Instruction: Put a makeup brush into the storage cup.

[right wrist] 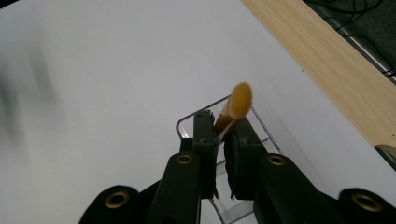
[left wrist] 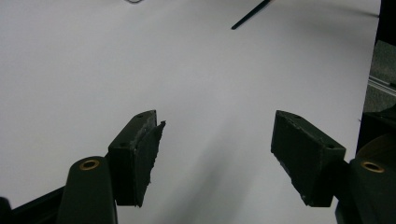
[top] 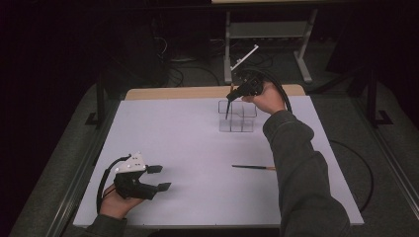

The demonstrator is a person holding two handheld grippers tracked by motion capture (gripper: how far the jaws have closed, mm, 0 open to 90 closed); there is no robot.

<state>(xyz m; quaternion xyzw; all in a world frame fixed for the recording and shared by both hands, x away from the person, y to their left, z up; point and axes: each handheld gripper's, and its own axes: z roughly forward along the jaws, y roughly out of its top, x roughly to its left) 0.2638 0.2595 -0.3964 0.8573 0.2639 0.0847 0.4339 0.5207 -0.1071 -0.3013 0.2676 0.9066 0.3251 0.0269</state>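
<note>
The right gripper is clamped on a brush above the clear organizer, handle down for slotting in, while the left gripper rests open, idle on the table.

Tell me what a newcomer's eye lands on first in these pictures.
First, the right gripper at the table's far side, shut on a brush whose orange bristle tip sticks up past the jaws, with the dark handle pointing down into a clear holder. Next, a second brush lying flat on the white table near the sleeve. Last, the left gripper at the near left corner, jaws open with nothing between them.
</note>
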